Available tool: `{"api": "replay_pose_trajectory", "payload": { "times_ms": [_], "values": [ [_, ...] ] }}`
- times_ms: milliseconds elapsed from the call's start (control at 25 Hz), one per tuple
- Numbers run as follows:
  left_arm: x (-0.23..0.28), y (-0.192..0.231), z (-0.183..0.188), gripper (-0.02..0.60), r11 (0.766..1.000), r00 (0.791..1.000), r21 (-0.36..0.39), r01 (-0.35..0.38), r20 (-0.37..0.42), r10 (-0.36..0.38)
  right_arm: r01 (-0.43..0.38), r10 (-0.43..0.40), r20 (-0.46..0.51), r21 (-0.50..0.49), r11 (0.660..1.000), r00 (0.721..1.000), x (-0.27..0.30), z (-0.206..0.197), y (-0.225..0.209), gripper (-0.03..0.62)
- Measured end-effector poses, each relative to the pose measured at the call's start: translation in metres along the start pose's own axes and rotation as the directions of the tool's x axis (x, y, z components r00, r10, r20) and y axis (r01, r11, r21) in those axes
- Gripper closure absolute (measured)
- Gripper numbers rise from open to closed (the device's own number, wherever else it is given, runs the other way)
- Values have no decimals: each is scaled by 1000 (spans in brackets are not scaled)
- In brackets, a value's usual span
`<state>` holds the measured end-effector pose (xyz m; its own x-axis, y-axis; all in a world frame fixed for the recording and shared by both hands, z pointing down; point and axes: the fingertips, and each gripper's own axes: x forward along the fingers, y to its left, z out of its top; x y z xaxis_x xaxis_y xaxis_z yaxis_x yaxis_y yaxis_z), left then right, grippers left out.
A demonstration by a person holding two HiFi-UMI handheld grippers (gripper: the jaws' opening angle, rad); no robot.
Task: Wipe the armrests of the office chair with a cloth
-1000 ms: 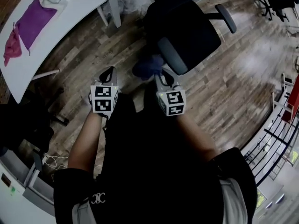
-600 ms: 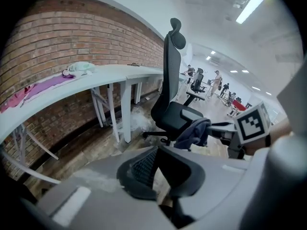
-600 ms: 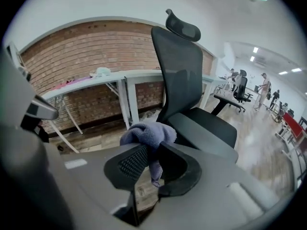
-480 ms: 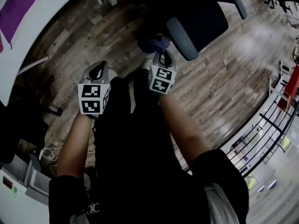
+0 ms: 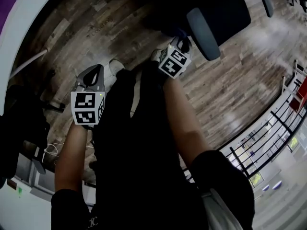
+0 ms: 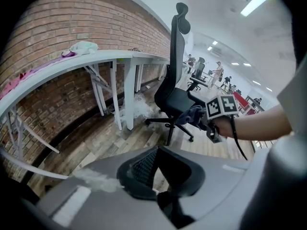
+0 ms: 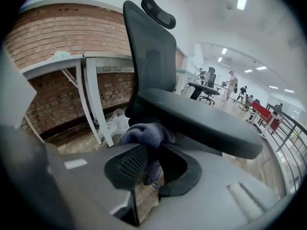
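Two grippers are showing, and only one is carrying anything. Closest to the person, the left gripper [image 5: 93, 74] is hanging well apart from the near armrest [image 5: 203, 28], a long grey padded bar. Its jaws are lying together with nothing between them, and only the wood-plank floor [image 5: 91, 23] is showing past them.

Further out, the right gripper [image 5: 181, 42] is sitting just beside the near armrest, at its side edge, with its jaws clamped on a bunched, dark blue-grey cloth [image 7: 144, 134]. The soft wad is bulging out above the jaws and seems to be pressing against the lower edge of the near armrest. I cannot tell for sure whether it is truly touching.

The coming stroke is turning on one relation. The near armrest is lying directly ahead of the cloth and slightly above it, and its long axis is running away from the right gripper, near left to far right in the right gripper view. The right gripper is plainly the nearer one. By my judgement it is going to need lifting onto the pad's smooth, matt top and drawing along that axis.

Beyond the near armrest, the black mesh-backed office chair [image 7: 148, 56] is standing upright. The far armrest [image 5: 265, 0] is waiting across the seat, and a white curved worktop [image 6: 110, 59] is lying further off.
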<state>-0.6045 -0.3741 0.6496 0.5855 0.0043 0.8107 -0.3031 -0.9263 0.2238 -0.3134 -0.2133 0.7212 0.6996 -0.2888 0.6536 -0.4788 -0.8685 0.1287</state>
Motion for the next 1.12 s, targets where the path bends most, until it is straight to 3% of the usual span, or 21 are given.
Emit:
{"api": "replay_pose_trajectory", "payload": {
  "times_ms": [240,600,840,960,1120],
  "values": [
    [7,17,0,575,998,1000,61,-7,-5,8,-24,23,-24,-34,999,999,38,5,11,520],
    [17,31,-11,575,997,999,69,20,-41,-17,-22,15,-92,-79,997,996,78,-13,38,520],
    [31,35,-18,575,995,998,91,33,-56,-28,-5,-5,-229,-45,999,973,114,-59,43,520],
    [38,33,-20,575,991,998,127,36,-63,-28,15,-22,-265,-29,999,964,127,-76,41,520],
    [40,31,-25,575,992,997,118,35,-80,-26,71,-57,-296,38,997,953,132,-91,26,520]
  ]
}}
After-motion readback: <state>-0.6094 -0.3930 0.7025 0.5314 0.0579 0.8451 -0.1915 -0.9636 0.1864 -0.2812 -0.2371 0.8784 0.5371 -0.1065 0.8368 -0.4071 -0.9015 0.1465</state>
